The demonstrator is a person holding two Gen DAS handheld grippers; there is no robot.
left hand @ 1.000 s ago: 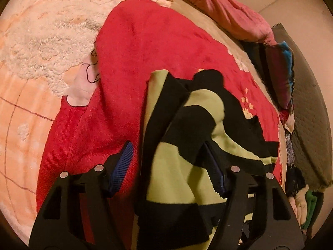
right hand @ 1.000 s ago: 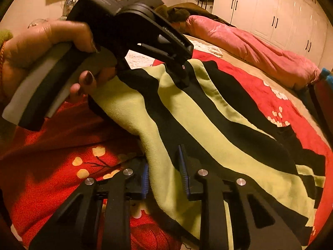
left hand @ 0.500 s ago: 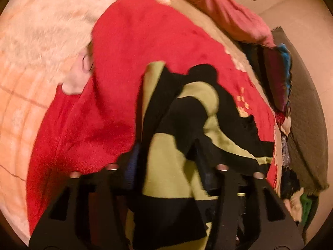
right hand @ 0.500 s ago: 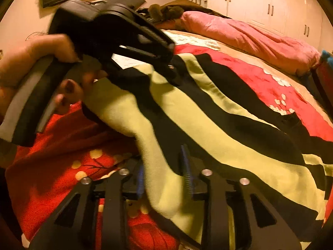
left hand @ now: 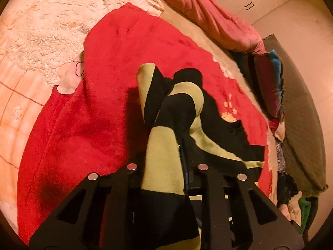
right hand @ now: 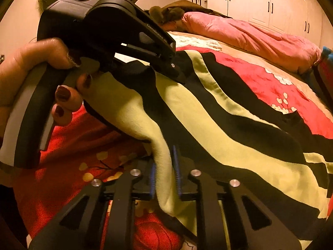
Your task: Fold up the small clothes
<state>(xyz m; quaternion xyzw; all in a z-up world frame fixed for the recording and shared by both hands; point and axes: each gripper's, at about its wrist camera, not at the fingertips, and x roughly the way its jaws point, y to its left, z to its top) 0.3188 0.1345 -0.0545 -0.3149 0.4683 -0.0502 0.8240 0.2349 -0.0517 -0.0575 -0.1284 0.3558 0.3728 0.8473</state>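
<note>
Cloth first: the striped garment (left hand: 166, 162), black and pale yellow-green bands, lies on the red blanket (left hand: 100, 108) that covers the bed (left hand: 31, 41), and its long axis runs away from me toward the far right, where the stripes fan out flat near the blanket's edge. I hold one short end of it up between my two tools, so the coming fold turns on carrying this near end along that axis, over the part that lies flat.

My left tool (left hand: 164, 166) has just been closing, and its jaws now stand narrow with a bunched fold of the garment pinched between them — the cloth rises through the gap and drapes forward. From the right wrist view that same tool (right hand: 177, 77) bites the top corner, with my left hand (right hand: 41, 79) wrapped round its handle; the corner is lifted clear of the blanket.

My right tool (right hand: 164, 177) has also just been closing — its blue pads (right hand: 177, 166) are drawn in tight on the pale edge of the garment, which hangs down between them. It grips the nearer, lower corner, just beside the left one.

Both corners seem secure, I judge, and neither hand is clearly nearer the far end, so both would have to travel together.
</note>
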